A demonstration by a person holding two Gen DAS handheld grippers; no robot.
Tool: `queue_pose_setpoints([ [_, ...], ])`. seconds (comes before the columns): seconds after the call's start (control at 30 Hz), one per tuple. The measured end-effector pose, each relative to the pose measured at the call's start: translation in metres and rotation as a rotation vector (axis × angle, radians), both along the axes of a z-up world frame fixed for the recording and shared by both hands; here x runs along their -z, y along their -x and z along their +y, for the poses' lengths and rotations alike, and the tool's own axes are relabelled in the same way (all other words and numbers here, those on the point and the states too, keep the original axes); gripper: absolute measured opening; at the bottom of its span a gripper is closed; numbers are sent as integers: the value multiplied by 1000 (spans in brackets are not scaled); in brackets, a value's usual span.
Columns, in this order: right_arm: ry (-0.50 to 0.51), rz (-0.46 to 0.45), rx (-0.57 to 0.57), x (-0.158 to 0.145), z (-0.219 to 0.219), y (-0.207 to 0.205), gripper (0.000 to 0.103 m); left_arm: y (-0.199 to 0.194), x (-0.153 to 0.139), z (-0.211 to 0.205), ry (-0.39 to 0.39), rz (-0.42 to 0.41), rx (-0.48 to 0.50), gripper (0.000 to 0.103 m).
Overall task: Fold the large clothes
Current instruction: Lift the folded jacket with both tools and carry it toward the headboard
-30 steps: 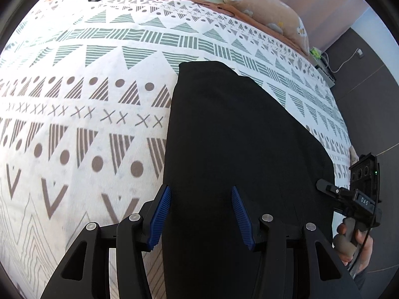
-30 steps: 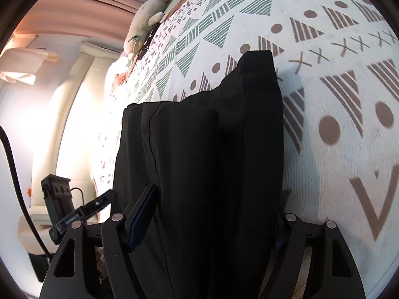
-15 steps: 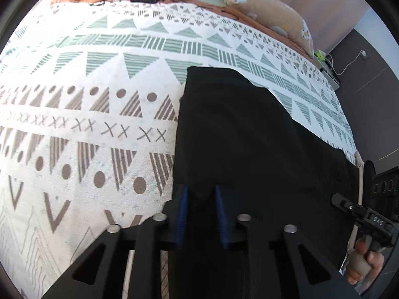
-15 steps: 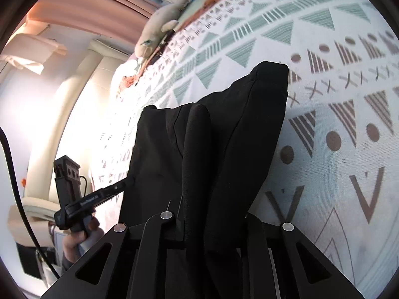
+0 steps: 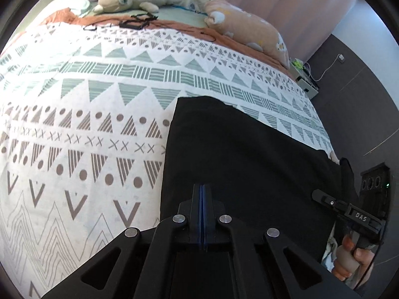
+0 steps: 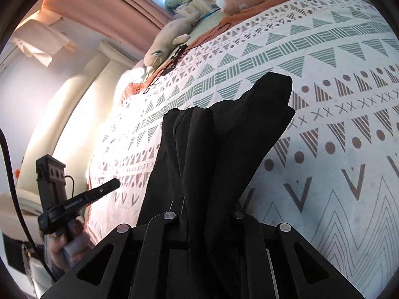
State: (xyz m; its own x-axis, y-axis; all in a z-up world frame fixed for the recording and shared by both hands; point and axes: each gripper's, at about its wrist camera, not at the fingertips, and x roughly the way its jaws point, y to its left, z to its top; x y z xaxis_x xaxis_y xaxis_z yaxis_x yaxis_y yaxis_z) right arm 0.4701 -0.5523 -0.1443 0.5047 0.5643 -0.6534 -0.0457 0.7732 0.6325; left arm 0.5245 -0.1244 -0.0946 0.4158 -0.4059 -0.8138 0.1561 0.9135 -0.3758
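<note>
The bed point(image 5: 99, 114), under a white cover printed with triangles and dots, carries the black garment point(image 5: 237, 154), which lies along the bed's near edge. Its long axis runs away from both cameras toward the pillows, with the far end resting flat on the cover and the near end at the fingertips. Each hand has one near corner, so neither is markedly nearer; the fold looks set to carry this near edge forward over the far end.

The left hand-held gripper point(image 5: 202, 191) has its blue pads pressed together with hardly a gap, at the garment's near left edge; whether cloth is pinched between them cannot be told. The right hand-held gripper point(image 6: 207, 214) is closing on a thick gathered ridge of the cloth, which bunches upward between its fingers.
</note>
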Motion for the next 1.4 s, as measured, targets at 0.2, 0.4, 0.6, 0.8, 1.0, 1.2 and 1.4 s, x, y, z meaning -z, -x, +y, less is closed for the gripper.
queue_pose_setpoints([
  [0.2, -17, 38, 24, 20, -10, -11, 14, -10, 12, 5, 23, 24, -7, 76],
  [0.4, -46, 79, 43, 49, -26, -22, 14, -27, 39, -1, 18, 35, -6, 79],
  [0.6, -100, 113, 70, 84, -45, -32, 14, -50, 71, -9, 7, 84, -8, 79],
  [0.8, -151, 123, 79, 105, -54, -34, 14, -70, 93, -21, 19, 115, 24, 78],
  [1.0, -131, 116, 80, 100, -53, -34, 14, -74, 94, -34, -22, 102, 61, 52],
  [1.2, -44, 32, 40, 54, -30, -28, 14, -57, 67, -36, -59, 19, 80, 23],
  [1.4, -21, -39, 20, 8, -13, -12, 13, -34, 30, -30, -37, -58, 57, 20],
])
